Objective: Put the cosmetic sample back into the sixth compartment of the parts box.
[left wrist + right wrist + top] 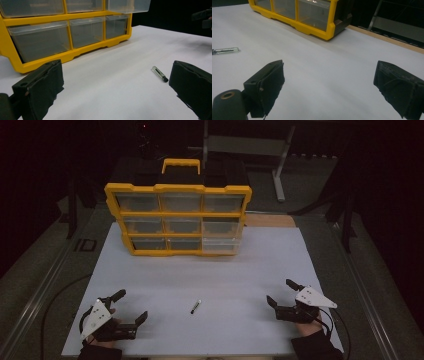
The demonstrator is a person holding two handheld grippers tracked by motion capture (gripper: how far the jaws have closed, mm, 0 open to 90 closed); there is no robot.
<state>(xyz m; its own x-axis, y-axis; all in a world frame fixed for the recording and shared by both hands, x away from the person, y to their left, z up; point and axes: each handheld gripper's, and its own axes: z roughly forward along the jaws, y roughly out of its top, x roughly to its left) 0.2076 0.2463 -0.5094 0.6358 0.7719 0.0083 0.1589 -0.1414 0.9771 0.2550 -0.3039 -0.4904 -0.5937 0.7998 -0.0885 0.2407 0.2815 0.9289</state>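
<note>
A small clear tube with a black cap (195,306) lies on the white tabletop (210,270), between my two grippers. My left gripper (132,305) rests near the front left edge, open, with nothing between its jaws. In the left gripper view the tube (159,73) lies just inside the right jaw of my left gripper (116,85). My right gripper (280,291) sits at the front right, also open and empty. The right gripper view shows the tube (227,50) far off to the left of my right gripper (328,85).
A yellow organizer (177,217) with clear drawers and a top handle stands upright at the back of the table. One right-column drawer (127,5) sticks out a little. Dark floor and a metal stand (280,165) lie beyond the table.
</note>
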